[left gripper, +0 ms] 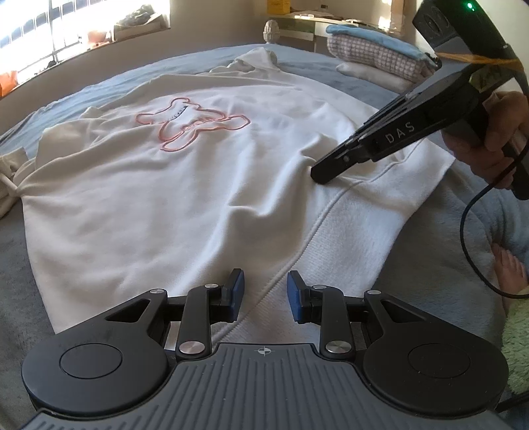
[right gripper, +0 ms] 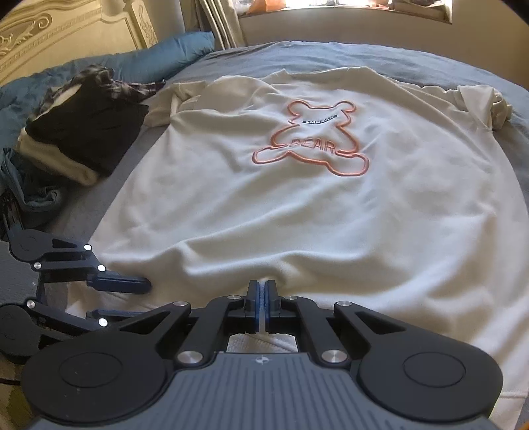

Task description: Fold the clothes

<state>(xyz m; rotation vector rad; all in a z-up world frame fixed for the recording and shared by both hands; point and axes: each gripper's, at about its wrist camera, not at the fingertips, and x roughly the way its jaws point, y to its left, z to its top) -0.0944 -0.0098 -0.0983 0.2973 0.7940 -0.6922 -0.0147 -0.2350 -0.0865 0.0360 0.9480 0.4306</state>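
My right gripper (right gripper: 263,297) pinches the "BEAR" sweatshirt's (right gripper: 297,205) hem at 6 o'clock; my left gripper (left gripper: 265,291) stands apart over it.

Both views are fisheye cameras riding on hand-held grippers, each looking forward and steeply down along its own two fingers, low and close over a bed.

The left wrist view has the left gripper (left gripper: 265,296) at bottom centre and faces across the white sweatshirt (left gripper: 185,185) toward a window at upper left and folded laundry (left gripper: 373,53) at upper right. The right gripper (left gripper: 319,173) enters from the right edge.

The right wrist view has the right gripper (right gripper: 263,304) at bottom centre and faces up the sweatshirt toward a headboard (right gripper: 66,29) at upper left. The left gripper shows at lower left.

Both views share the sweatshirt's hem, its bear outline (right gripper: 310,139) and the grey-blue bedcover (right gripper: 330,53).
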